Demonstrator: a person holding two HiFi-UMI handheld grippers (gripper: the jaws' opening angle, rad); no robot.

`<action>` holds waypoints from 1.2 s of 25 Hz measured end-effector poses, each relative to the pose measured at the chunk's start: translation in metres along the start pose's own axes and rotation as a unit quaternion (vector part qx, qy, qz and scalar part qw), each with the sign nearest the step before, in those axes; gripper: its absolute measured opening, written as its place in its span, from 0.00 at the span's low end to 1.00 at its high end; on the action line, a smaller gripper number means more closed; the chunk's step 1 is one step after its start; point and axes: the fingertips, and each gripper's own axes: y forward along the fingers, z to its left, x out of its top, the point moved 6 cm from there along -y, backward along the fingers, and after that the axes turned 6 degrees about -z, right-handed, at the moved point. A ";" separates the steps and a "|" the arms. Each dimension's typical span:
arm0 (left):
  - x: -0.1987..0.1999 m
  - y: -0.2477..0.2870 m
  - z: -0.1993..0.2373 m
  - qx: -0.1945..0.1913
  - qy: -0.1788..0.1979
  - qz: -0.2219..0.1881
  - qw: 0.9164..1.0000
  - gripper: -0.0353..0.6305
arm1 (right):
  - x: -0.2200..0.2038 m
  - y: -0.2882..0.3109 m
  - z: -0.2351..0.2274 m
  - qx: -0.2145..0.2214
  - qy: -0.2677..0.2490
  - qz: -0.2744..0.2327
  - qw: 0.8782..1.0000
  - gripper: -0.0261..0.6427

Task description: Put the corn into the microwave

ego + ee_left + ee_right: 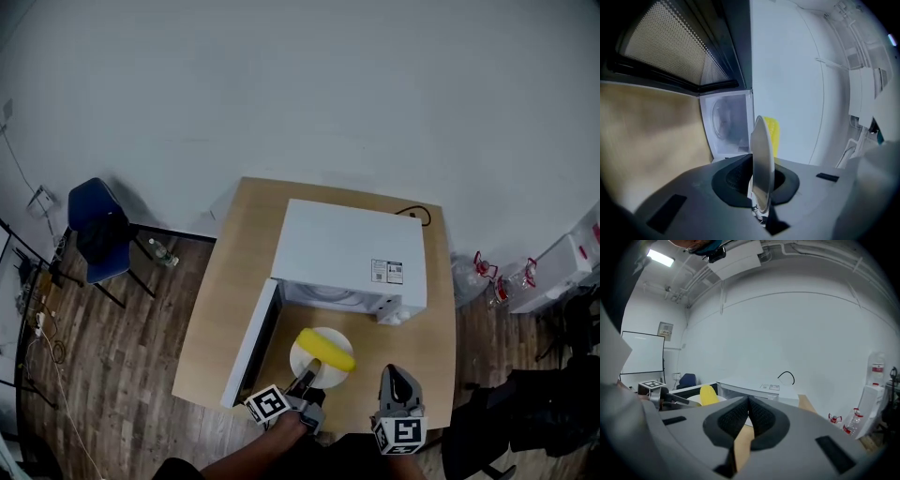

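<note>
Edgewise, plate (761,154) tight in left gripper (311,373), corn (773,133) half behind it; right gripper (747,404) together, empty

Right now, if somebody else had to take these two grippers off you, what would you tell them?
Left gripper: shut on the rim of the round white plate, which carries the yellow corn cob.
Right gripper: shut, empty, to the right of the plate.
White microwave stands on the wooden table with its door open; the plate is just in front of the opening, not inside.
Done: door open, plate gripped.
Left: slide plate and corn in, let go, probably close the door.
</note>
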 end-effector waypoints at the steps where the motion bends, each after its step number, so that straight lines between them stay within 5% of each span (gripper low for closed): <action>1: 0.006 0.005 0.006 0.005 0.010 0.006 1.000 0.08 | 0.000 0.006 0.000 -0.004 0.002 -0.002 1.000 0.13; 9: 0.018 0.044 0.039 0.016 -0.008 0.017 1.000 0.08 | -0.011 0.040 0.005 0.017 0.022 0.024 0.999 0.13; 16: 0.034 0.067 0.060 0.023 0.012 0.000 1.000 0.08 | -0.013 0.068 0.005 0.035 0.013 0.027 0.999 0.13; 21: 0.037 0.089 0.075 0.003 -0.006 -0.017 1.000 0.08 | -0.011 0.088 -0.007 0.035 0.011 0.019 0.999 0.13; 30: 0.053 0.111 0.121 0.046 -0.007 -0.037 0.998 0.08 | -0.043 0.116 -0.024 0.027 0.024 0.047 0.998 0.13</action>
